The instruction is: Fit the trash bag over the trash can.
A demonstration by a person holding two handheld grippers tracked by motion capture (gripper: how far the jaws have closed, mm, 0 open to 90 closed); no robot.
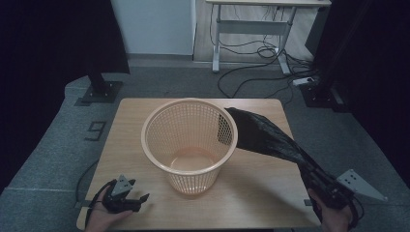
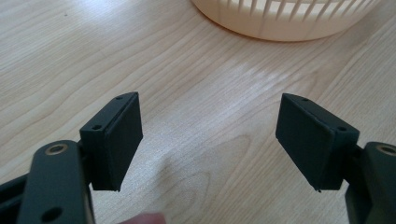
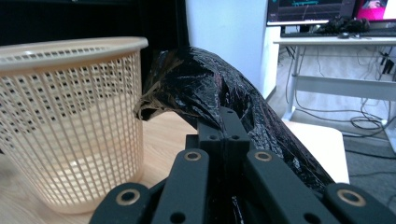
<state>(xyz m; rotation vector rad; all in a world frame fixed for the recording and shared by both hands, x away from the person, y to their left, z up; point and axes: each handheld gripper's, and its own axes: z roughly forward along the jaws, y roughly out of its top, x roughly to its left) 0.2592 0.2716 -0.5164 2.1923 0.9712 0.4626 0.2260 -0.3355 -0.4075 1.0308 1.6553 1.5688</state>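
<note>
Bin bag (image 1: 270,137) hangs clamped in the right hand-held gripper (image 1: 323,186), stretching up-left, its free end beside the mesh wastebasket's (image 1: 188,140) right rim. Left hand-held gripper (image 1: 138,200), jaws apart, rests on the table (image 1: 261,193) near the basket's base.

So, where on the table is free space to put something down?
Bare wood lies left of the basket up to the table edge, and in front between the left tool and right tool. The black bag crowds the right.
</note>
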